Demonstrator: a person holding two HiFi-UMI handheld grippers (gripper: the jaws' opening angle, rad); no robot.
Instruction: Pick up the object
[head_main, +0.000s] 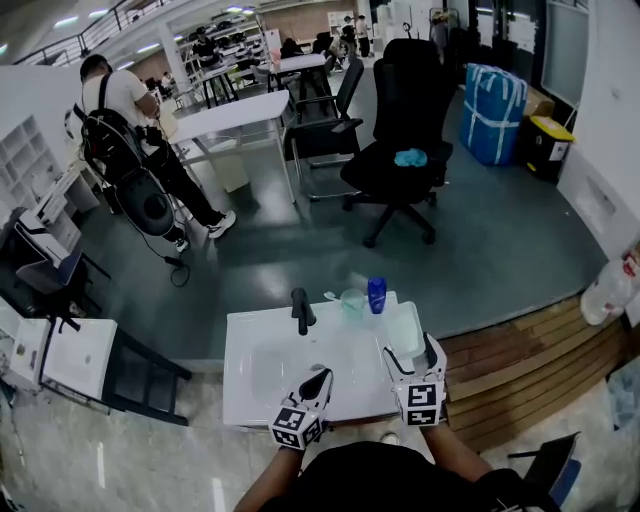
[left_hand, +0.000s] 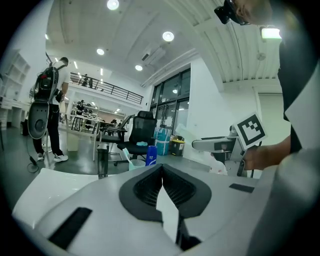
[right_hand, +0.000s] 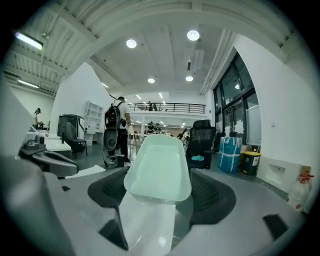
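My right gripper (right_hand: 157, 192) clamps the pale green dish (right_hand: 159, 167) over the sink's (head_main: 260, 345) right side, the dish's long axis pointing straight ahead. My left gripper (left_hand: 162, 180) is closed, empty. A cup (head_main: 352, 305) holds a toothbrush (left_hand: 126, 154).

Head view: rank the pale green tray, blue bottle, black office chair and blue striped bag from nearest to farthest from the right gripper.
1. pale green tray, held in the right gripper.
2. blue bottle, at the white basin's far edge, slightly left.
3. black office chair, on the floor beyond.
4. blue striped bag, farther back, right.
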